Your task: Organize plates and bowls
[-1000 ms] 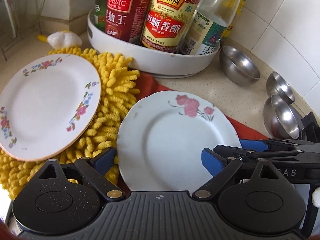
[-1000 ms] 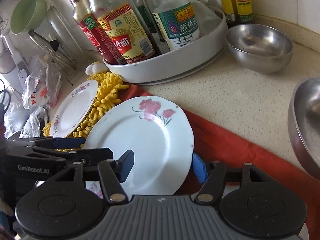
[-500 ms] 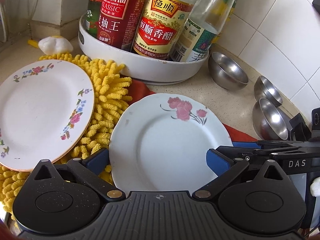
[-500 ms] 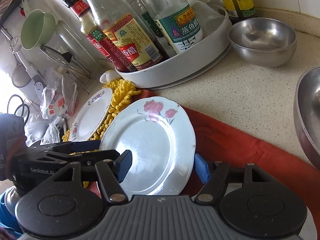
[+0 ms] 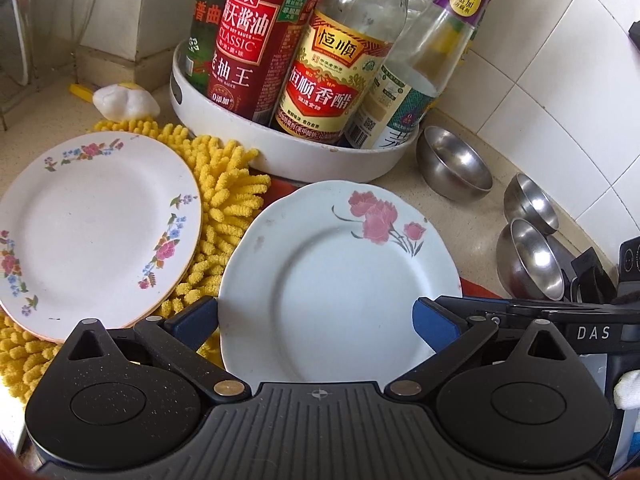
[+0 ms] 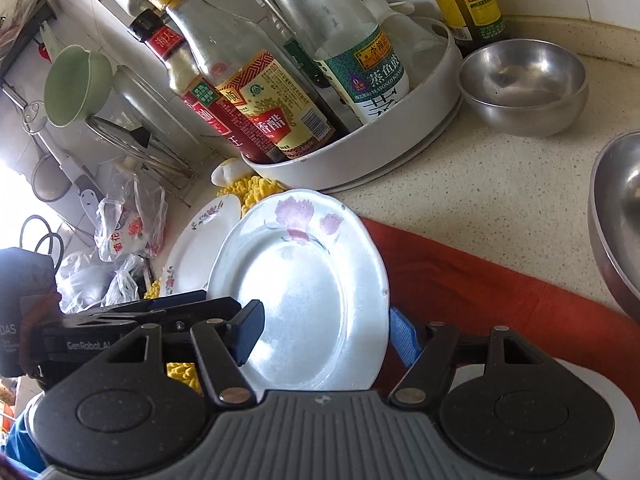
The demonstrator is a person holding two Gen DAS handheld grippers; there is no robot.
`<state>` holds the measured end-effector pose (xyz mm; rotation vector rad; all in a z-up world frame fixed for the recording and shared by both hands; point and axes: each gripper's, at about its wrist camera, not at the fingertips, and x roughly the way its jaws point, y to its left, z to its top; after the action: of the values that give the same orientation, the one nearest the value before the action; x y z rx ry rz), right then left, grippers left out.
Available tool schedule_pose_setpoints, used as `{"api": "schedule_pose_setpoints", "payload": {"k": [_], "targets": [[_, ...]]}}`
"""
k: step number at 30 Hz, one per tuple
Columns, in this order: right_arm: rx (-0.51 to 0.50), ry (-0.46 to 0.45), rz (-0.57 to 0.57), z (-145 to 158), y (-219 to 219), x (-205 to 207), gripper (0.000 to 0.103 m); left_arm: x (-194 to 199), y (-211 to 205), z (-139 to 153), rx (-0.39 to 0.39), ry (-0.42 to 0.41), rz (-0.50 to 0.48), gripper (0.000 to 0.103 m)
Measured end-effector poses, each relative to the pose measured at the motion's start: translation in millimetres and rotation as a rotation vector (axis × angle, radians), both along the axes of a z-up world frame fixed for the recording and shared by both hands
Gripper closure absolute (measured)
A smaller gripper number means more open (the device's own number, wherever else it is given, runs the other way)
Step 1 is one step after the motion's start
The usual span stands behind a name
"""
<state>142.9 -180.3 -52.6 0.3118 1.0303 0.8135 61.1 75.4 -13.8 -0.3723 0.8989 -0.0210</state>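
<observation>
Rose plate [image 5: 336, 280]: white, glazed, scalloped rim, pink rose print at far edge. Lies between both grippers, partly on red cloth [image 6: 480, 280] and partly over yellow chenille mat [image 5: 228, 200]. In right wrist view the plate appears tilted, its right edge raised off the cloth; exact contact underneath can't be told.

Handling (judged): ceramic, stiff, moderately heavy for its size, brittle, chips if knocked vs. steel or counter. Glaze is slick, so pad grip on rim only, w/ rim seated deep betw. pads. Thin rim is the sole sensible hold; centre offers nothing to pinch.

Left gripper [image 5: 316, 320]: jaws spread wide, blue pads either side of plate's near edge, no clear pressing seen; taken as not gripping. Right gripper [image 6: 324, 332]: jaws about half spread, dark pad over plate's left rim, blue pad at right rim; whether pads actually pinch the plate can't be told.

Second plate [image 5: 92, 232]: cream, small floral sprigs round rim, flat on the mat, just left of rose plate, not touching as far as seen.

Steel bowls: one [image 5: 454, 170] by the white tray [image 5: 288, 160], two more [image 5: 530, 256] near tiled wall. Smooth, light, dent-proof, prob. nestable.

Tray holds sauce and vinegar bottles [image 5: 320, 80], glass, upright.
</observation>
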Motion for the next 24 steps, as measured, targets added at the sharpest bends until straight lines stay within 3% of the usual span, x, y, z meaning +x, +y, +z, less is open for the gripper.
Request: {"api": "schedule_pose_setpoints", "payload": {"k": [11, 24], "targets": [[0.006, -0.018, -0.085, 20, -29, -21, 0.038, -3, -18, 14, -0.003, -0.029, -0.070, 0.001], [-0.021, 0.014, -0.295, 20, -93, -62, 0.037, 6, -74, 7, -0.016, -0.005, -0.286, 0.001]]}}
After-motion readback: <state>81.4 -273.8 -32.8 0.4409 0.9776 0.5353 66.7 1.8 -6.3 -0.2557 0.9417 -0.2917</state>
